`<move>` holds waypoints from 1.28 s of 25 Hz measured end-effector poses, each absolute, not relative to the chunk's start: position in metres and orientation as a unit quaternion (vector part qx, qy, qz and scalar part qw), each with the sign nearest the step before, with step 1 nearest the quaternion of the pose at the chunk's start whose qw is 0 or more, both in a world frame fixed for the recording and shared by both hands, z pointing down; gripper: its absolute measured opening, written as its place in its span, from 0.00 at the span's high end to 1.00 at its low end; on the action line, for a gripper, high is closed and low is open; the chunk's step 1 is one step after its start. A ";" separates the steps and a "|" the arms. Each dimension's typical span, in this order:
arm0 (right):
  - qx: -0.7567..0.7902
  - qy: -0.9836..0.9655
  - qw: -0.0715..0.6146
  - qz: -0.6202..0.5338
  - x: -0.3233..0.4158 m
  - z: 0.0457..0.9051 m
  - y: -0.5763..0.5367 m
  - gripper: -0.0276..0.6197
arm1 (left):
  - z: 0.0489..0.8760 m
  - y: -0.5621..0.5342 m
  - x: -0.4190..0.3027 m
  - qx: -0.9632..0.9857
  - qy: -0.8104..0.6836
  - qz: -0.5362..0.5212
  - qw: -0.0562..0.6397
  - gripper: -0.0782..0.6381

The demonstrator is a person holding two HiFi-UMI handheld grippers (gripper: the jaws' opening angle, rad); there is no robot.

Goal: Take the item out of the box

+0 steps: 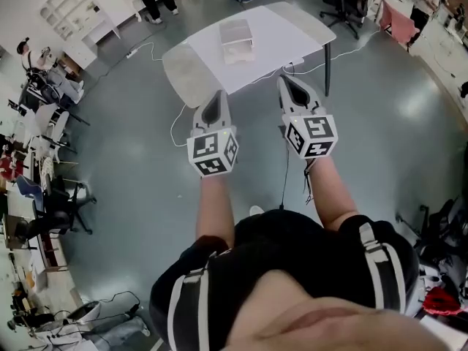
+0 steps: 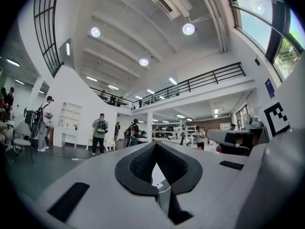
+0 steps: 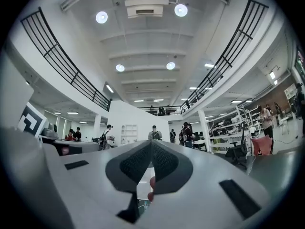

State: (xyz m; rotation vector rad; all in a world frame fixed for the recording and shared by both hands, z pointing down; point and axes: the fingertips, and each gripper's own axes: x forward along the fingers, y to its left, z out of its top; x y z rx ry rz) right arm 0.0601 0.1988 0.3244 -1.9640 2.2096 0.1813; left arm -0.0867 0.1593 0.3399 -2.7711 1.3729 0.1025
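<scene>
box sits mid-desk. item presumably inside, lid/contents too small to tell tbh. left gripper + right gripper both clenched on nothing, hovering short of desk's near edge. risks: going in with jaws shut = box shoved toward desk's far edge. light box could lift along with item if other gripper doesn't pin it.

Left claw: held out ahead of the torso, about level, jaws closed tip to tip, nothing between them. Right claw: just beside it, tipped slightly upward, jaws closed, empty. Left forearm and right forearm: bare, extended forward, roughly parallel.
</scene>
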 end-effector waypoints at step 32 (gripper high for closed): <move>-0.650 0.751 0.087 0.071 0.004 0.330 0.095 0.94 | 0.346 0.053 -0.137 -0.895 0.443 0.056 0.018 0.88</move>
